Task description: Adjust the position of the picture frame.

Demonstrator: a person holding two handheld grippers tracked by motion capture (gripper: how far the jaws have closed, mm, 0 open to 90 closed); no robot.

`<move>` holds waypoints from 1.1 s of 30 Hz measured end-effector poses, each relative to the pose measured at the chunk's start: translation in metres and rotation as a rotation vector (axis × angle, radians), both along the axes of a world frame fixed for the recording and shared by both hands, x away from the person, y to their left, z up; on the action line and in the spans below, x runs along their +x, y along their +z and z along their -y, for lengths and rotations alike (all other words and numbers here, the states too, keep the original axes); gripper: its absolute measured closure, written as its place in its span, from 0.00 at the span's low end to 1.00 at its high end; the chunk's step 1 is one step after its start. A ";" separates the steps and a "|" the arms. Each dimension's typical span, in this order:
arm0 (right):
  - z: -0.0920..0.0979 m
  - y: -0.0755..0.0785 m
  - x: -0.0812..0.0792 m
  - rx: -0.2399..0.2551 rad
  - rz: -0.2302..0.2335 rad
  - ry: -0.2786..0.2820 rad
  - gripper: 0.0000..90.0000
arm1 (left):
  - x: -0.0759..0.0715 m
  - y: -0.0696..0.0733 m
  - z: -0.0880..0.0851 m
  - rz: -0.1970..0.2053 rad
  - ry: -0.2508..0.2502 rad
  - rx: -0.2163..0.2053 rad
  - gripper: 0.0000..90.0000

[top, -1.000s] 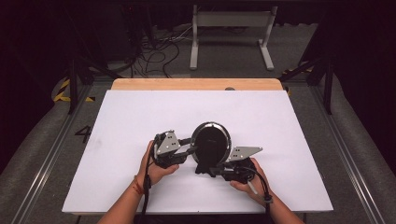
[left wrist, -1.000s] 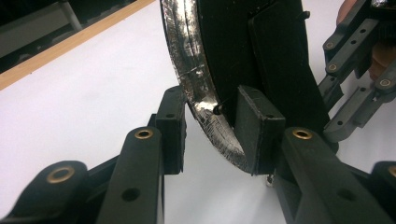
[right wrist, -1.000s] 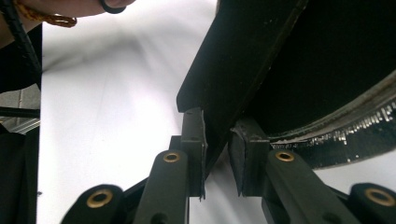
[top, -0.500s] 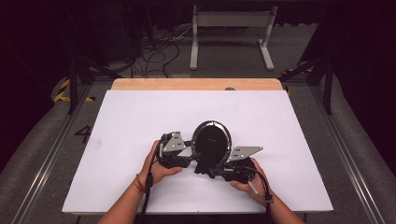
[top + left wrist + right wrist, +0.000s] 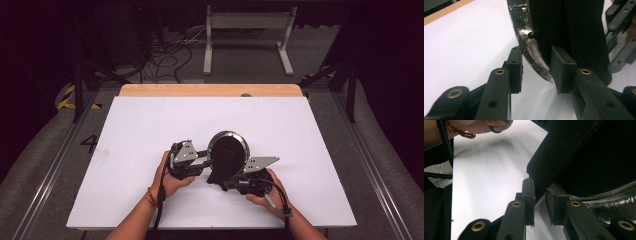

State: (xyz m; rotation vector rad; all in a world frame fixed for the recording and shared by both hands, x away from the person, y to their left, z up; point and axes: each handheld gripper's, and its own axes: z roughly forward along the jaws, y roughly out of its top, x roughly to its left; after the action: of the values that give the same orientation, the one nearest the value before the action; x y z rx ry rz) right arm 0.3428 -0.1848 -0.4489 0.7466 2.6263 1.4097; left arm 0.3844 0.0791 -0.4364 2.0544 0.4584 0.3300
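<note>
- Black with a silvery rim (image 5: 524, 37), the round pan (image 5: 227, 152) stands on edge near the front middle of the white worktop (image 5: 150, 125). It is in the same spot as a second ago, between the two hands.
- The left tool (image 5: 536, 67) is what has changed. Its jaws have just been closing, and the pan's rim is between them. In the left gripper view one pad sits at the outer face and the other against the dark inner wall, so it reads as a narrow grip on the rim.
- The right tool (image 5: 539, 195) has not changed. Its jaws are narrow and pinch the pan's flat black handle (image 5: 554, 157) from below.
- Judged from this, the left side has been gripped afresh, so both tools now carry the pan and it can probably be turned or lifted.
- There is plenty of open room. Bare worktop spreads to the left, to the right and far behind the pan.
- The front edge is the near limit, since it lies close under the forearms. The wooden strip (image 5: 210, 90) marks the far edge, well apart from the pan.
</note>
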 end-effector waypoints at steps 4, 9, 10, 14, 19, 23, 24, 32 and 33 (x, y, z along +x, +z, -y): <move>0.000 -0.001 0.000 0.001 -0.002 0.000 0.87 | 0.002 0.000 -0.001 0.032 0.024 0.026 0.66; 0.000 0.000 0.000 0.000 0.000 0.004 0.88 | 0.005 0.000 -0.001 0.009 -0.006 0.014 0.39; 0.000 0.000 -0.001 -0.001 0.001 0.013 0.88 | 0.005 0.000 -0.001 0.022 0.021 0.022 0.31; -0.002 0.001 -0.002 -0.016 0.013 0.035 0.89 | 0.009 0.000 -0.003 0.010 0.017 0.010 0.25; -0.005 0.002 -0.005 -0.059 0.032 0.068 0.92 | 0.012 -0.002 -0.001 -0.027 -0.080 -0.002 0.24; -0.003 0.001 -0.004 -0.054 0.027 0.065 0.92 | 0.009 0.000 0.000 0.001 -0.116 0.013 0.40; -0.003 0.002 -0.004 -0.052 0.026 0.063 0.91 | 0.008 0.001 0.001 0.003 -0.126 0.015 0.44; -0.002 0.002 -0.004 -0.052 0.026 0.056 0.91 | 0.001 0.004 0.003 0.018 -0.138 0.052 0.64; -0.002 0.002 -0.004 -0.053 0.025 0.056 0.91 | -0.001 0.004 0.003 0.025 -0.131 0.056 0.64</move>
State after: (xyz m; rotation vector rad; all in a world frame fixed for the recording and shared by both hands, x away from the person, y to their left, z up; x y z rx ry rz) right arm 0.3385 -0.1825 -0.4472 0.6510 2.6736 1.3478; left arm 0.3836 0.0765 -0.4326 2.1209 0.3007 0.2929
